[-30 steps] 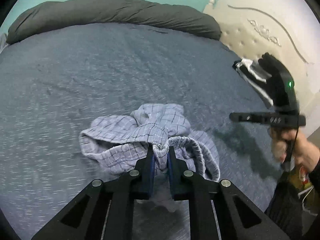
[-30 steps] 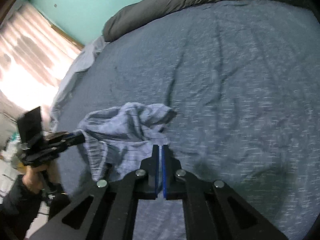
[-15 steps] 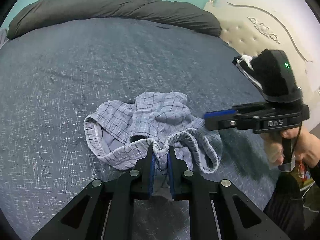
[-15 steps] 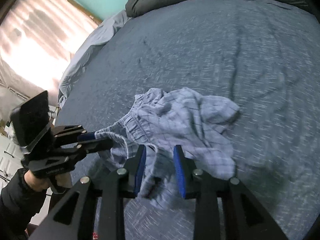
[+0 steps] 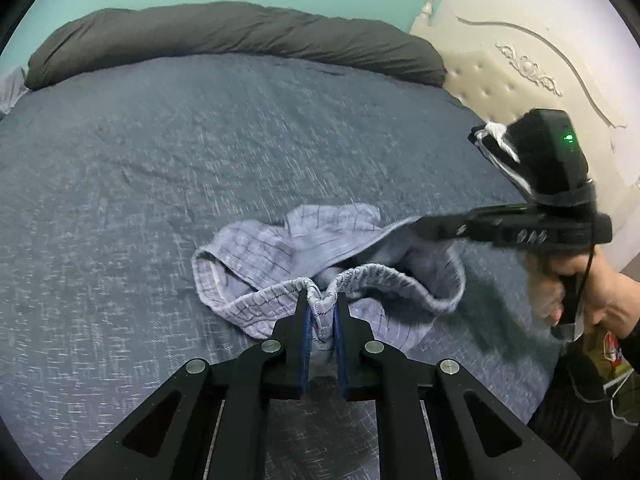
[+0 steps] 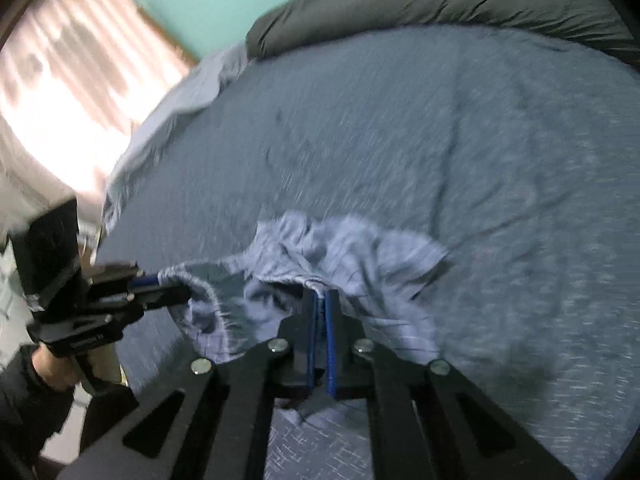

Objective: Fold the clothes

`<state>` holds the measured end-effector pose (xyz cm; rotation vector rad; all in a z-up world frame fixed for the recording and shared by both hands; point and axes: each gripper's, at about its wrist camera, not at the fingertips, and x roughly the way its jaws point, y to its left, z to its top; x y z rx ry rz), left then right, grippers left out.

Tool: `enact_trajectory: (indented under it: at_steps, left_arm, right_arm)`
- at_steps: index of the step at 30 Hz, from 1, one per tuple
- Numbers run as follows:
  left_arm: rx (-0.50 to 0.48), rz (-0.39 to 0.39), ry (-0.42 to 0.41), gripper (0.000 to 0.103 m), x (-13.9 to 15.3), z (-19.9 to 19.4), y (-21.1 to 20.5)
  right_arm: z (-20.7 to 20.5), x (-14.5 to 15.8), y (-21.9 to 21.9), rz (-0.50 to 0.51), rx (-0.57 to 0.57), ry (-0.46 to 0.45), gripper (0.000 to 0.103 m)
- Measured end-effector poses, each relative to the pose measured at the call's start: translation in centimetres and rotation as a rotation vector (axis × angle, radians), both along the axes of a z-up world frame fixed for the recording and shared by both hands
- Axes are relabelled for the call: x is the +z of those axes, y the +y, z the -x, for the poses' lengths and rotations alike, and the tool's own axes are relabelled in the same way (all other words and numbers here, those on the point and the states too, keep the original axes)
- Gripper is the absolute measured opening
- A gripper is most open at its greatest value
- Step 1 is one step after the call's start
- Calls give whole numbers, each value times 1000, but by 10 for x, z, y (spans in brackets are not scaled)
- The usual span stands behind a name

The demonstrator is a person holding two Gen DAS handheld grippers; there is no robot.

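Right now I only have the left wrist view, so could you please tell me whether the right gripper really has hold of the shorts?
Observer: Yes. The right gripper has just been closing, and its blue pads now pinch a waistband fold of the checked shorts.
Operator: Thank you. What lies off to the side of the bed that my camera misses?
Observer: A bright curtained window stands beyond the bed, on the side where the left gripper is.
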<state>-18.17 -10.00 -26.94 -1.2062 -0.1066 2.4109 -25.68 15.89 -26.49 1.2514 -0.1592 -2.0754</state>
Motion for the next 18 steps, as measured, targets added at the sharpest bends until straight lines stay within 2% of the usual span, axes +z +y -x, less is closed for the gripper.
enact_trajectory:
  at_steps: [7,12,18]
  left_arm:
    - [30,-10,76,10,50,1,-3]
    - [16,8,158,10,102,4,10]
    - [-25,24,264,10,175,9,33]
  right_arm:
    - [-4,72,54,51,-161,93,3]
    - [-16,124,65,82,-202,154,3]
    - [-48,203,89,117,-255,270,3]
